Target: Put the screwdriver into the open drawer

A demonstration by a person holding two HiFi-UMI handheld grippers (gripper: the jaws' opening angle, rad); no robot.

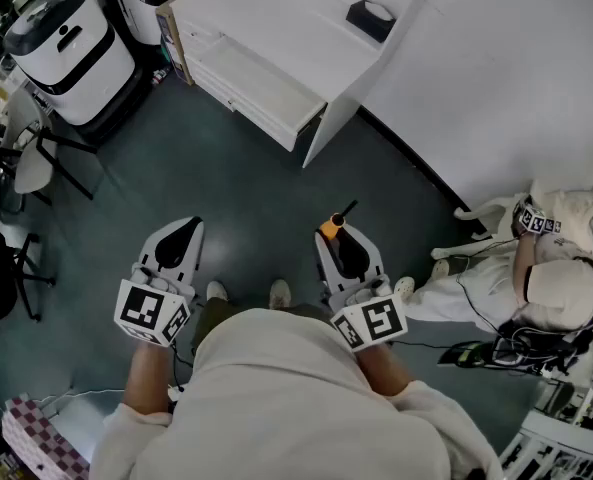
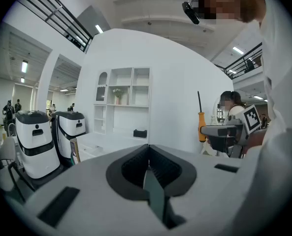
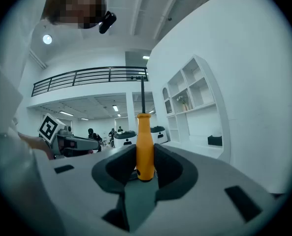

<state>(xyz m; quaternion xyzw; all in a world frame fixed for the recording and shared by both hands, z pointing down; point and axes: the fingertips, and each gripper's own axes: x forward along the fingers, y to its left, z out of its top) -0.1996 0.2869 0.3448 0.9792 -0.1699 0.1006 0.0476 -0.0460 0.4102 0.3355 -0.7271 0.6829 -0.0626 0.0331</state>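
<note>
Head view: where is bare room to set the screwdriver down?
The open drawer shows bare white inside, and the cabinet top is free left of the black box. The floor ahead is bare; crowded at right by the seated person and cables.

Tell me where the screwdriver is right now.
The screwdriver is clamped upright by its orange handle in the right hand-held gripper; in the head view that is right of centre, over the dark floor, well short of the open drawer.

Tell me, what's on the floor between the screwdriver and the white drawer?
Nothing: in the head view only bare dark floor lies between the screwdriver and the drawer.
</note>
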